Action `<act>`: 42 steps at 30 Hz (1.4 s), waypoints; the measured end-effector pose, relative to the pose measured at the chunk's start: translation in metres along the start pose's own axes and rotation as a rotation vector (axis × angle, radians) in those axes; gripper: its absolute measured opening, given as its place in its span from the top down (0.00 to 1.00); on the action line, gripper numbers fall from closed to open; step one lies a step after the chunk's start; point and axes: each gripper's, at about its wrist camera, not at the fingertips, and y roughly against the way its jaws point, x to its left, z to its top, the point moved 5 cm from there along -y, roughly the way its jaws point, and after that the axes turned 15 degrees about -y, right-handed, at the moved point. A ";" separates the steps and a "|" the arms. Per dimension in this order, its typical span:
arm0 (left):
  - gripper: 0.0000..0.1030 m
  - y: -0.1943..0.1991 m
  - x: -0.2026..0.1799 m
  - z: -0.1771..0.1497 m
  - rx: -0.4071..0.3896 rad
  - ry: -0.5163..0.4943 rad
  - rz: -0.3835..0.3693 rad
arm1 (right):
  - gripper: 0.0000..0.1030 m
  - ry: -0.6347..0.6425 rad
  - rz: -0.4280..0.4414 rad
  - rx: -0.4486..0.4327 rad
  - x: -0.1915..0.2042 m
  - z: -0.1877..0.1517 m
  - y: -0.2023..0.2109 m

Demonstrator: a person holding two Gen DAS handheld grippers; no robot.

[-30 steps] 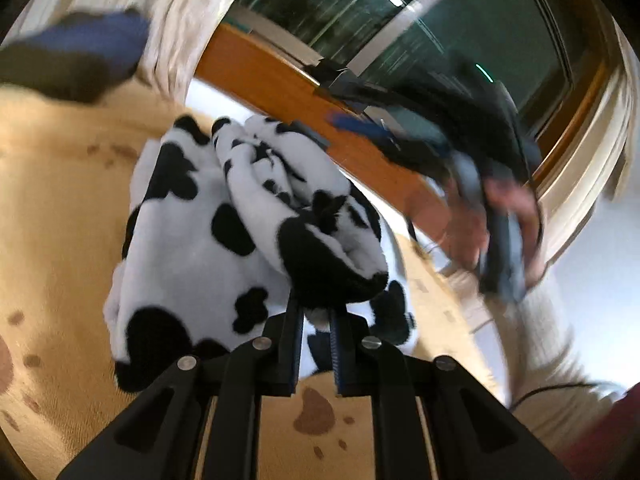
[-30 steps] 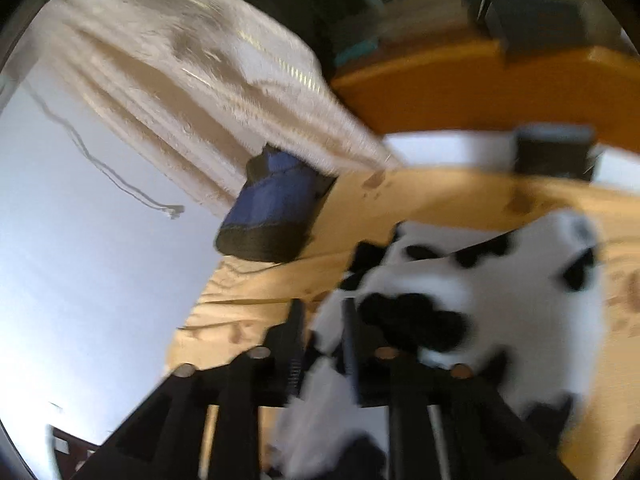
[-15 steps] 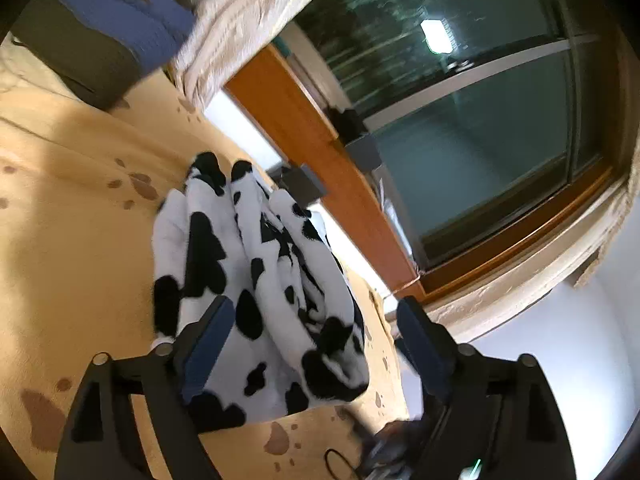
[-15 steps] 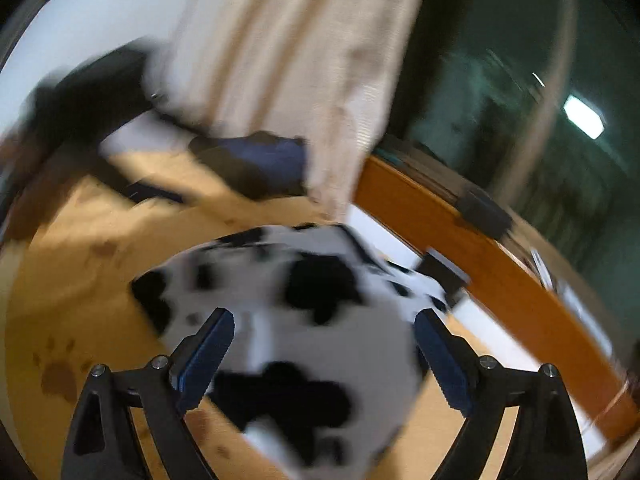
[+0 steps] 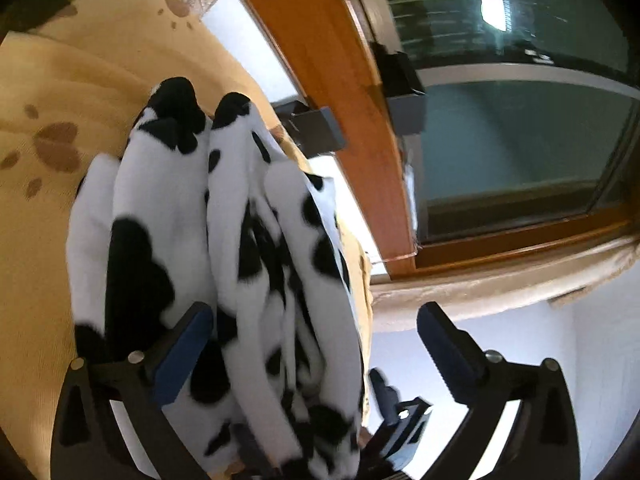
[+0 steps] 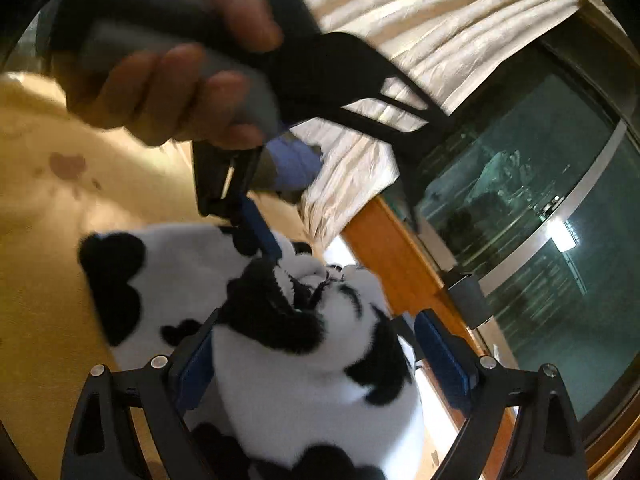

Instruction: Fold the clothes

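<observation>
A folded white fleece garment with black cow patches [image 5: 240, 240] lies bunched on the tan bedspread [image 5: 36, 208]. My left gripper [image 5: 312, 328] is open, its jaws wide apart around the folded layers. My right gripper [image 6: 320, 344] is also open, its jaws on either side of the garment's [image 6: 300, 380] near end. In the right wrist view the left gripper [image 6: 256, 232], held by a hand [image 6: 168, 80], touches the garment's far side with a blue pad.
The tan bedspread with brown paw prints [image 6: 48, 208] covers the bed. A wooden window ledge [image 5: 348, 112] and a dark window [image 5: 520, 140] run along the far side. A cream curtain [image 6: 420, 40] hangs by it. A blue and dark folded item [image 6: 292, 164] lies beyond the garment.
Both grippers went from shut to open and let go of the garment. Both have since moved in close, with their jaws now around the folded bundle.
</observation>
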 end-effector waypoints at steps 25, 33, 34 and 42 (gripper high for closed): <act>0.66 -0.051 -0.001 0.060 0.120 -0.091 0.089 | 0.66 -0.189 -0.032 -0.041 -0.045 0.017 0.009; 0.66 0.002 -0.009 0.072 0.038 -0.127 0.069 | 0.67 -0.214 -0.004 -0.101 -0.037 0.046 0.021; 0.66 0.009 -0.005 0.072 0.032 -0.125 0.076 | 0.67 -0.210 0.007 -0.107 -0.032 0.049 0.022; 0.66 0.034 0.067 0.044 0.021 -0.040 0.108 | 0.67 -0.130 0.146 -0.050 0.020 0.039 0.009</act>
